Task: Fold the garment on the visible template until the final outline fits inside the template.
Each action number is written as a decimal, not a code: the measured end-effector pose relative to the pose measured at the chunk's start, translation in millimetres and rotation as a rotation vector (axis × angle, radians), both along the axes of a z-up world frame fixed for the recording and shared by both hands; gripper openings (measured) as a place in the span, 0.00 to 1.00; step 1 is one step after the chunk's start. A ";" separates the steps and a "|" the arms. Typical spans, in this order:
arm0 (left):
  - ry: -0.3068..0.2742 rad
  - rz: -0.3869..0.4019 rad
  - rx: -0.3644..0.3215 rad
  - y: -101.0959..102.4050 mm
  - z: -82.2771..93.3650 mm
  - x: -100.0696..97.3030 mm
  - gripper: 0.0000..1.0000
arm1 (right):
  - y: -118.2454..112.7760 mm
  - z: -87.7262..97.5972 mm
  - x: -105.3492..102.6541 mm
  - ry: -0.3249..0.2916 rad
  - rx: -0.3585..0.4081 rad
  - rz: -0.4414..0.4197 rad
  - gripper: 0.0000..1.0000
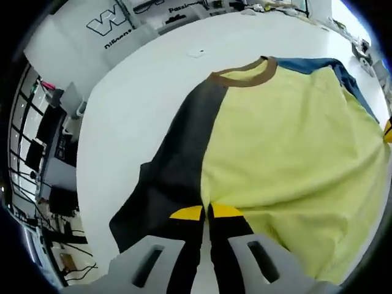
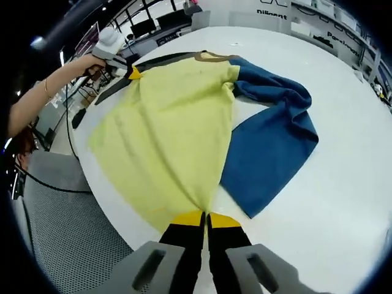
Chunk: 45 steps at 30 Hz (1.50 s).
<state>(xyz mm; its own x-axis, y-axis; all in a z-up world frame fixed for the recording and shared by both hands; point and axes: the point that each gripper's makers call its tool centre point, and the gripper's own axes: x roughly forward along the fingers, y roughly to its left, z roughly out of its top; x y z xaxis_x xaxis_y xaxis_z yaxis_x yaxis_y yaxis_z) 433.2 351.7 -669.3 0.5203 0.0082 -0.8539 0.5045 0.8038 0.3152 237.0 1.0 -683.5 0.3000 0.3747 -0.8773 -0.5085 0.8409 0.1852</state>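
A T-shirt [image 1: 288,141] lies spread on the white table [image 1: 141,104], with a yellow body, a dark grey side and sleeve [image 1: 180,153], a blue sleeve [image 1: 318,64] and a brown collar [image 1: 245,76]. My left gripper [image 1: 206,212] is shut on the shirt where grey meets yellow. In the right gripper view, my right gripper [image 2: 206,218] is shut on the yellow edge of the T-shirt [image 2: 171,116], beside the crumpled blue sleeve [image 2: 275,141]. The left gripper [image 2: 131,72] appears at the shirt's far corner, held by a hand. The right gripper's yellow tip [image 1: 388,130] peeks in at the shirt's right edge.
The table's rounded edge [image 2: 116,205] runs close to my right gripper, with a grey mesh surface [image 2: 61,233] below it. A person's arm [image 2: 43,98] reaches in from the left. Printed boxes [image 1: 122,27] stand behind the table; desks with monitors [image 1: 37,147] lie beyond its left edge.
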 end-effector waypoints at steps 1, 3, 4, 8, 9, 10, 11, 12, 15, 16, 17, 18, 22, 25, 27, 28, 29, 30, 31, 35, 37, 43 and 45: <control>-0.003 -0.008 0.007 -2.4 -0.7 -0.4 0.07 | -0.1 0.0 0.8 -0.005 -0.004 0.000 0.00; -0.009 -0.011 0.005 -2.8 -0.2 -0.6 0.08 | -0.9 0.9 3.7 -0.021 -0.005 -0.009 0.00; -0.013 -0.011 0.001 -2.7 0.6 -1.1 0.08 | -0.9 2.2 5.4 -0.027 -0.001 -0.022 0.00; -0.034 -0.018 -0.015 -1.2 7.5 -4.2 0.16 | -3.0 9.4 13.6 -0.068 0.015 -0.057 0.00; -0.033 -0.018 -0.026 -1.5 9.6 -6.9 0.20 | -3.6 11.7 14.5 -0.071 0.021 -0.061 0.00; -0.038 -0.018 -0.037 -2.4 11.5 -9.0 0.22 | -3.3 13.4 16.1 -0.077 0.030 -0.069 0.00; -0.047 -0.020 -0.054 -4.4 14.0 -12.0 0.25 | -3.5 14.4 17.4 -0.082 0.037 -0.076 0.00; -0.049 -0.023 -0.062 -5.7 15.5 -15.2 0.26 | -4.1 14.9 18.1 -0.082 0.040 -0.079 0.00; -0.054 -0.022 -0.104 -11.2 19.2 -26.2 0.31 | -5.5 16.0 21.3 -0.093 0.055 -0.097 0.00; -0.057 -0.016 -0.132 -15.4 20.2 -31.2 0.33 | -5.5 15.4 21.4 -0.092 0.056 -0.099 0.00; -0.051 -0.014 -0.144 -17.7 20.5 -35.0 0.36 | -5.1 14.4 21.4 -0.094 0.056 -0.097 0.00; -0.053 -0.011 -0.162 -21.1 21.9 -39.7 0.37 | -4.6 13.3 21.0 -0.096 0.050 -0.090 0.00; -0.071 -0.011 -0.205 -28.0 27.9 -51.6 0.45 | -2.4 10.2 20.1 -0.127 -0.004 -0.032 0.00; -0.090 0.026 -0.251 -30.3 33.0 -57.0 0.55 | -0.8 13.0 19.5 -0.139 -0.005 -0.027 0.06; -0.102 0.042 -0.274 -31.0 37.7 -60.4 0.62 | 1.6 17.9 21.4 -0.159 0.008 -0.036 0.21; -0.108 0.049 -0.280 -31.1 39.9 -62.4 0.64 | 3.0 21.7 22.3 -0.173 0.009 -0.035 0.26; -0.109 0.048 -0.285 -31.7 42.0 -66.4 0.67 | 4.7 25.0 23.6 -0.194 0.008 -0.024 0.29; -0.110 0.053 -0.288 -31.6 43.4 -69.5 0.68 | 7.3 29.0 24.7 -0.215 0.009 -0.013 0.30; -0.111 0.055 -0.290 -31.7 44.2 -71.6 0.70 | 9.7 31.9 25.4 -0.231 0.012 -0.003 0.31; -0.144 0.058 -0.303 -30.9 52.3 -80.7 0.79 | 29.8 48.0 28.4 -0.321 0.023 0.079 0.38; -0.149 0.056 -0.307 -29.8 55.0 -87.6 0.83 | 45.5 55.7 27.7 -0.368 0.031 0.148 0.40; -0.151 0.089 -0.290 -16.1 50.7 -108.8 0.86 | 95.7 66.4 18.0 -0.435 0.068 0.319 0.47; -0.140 0.096 -0.271 -9.5 45.6 -118.1 0.91 | 113.1 67.7 12.9 -0.443 0.082 0.358 0.48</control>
<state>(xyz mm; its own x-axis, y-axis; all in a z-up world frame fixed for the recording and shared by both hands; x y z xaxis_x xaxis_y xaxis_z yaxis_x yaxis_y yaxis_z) 315.1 342.2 -623.7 0.6410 -0.1553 -0.7517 0.3890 0.9100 0.1437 249.9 114.1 -615.8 0.4743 0.5817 -0.6608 -0.8026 0.5941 -0.0531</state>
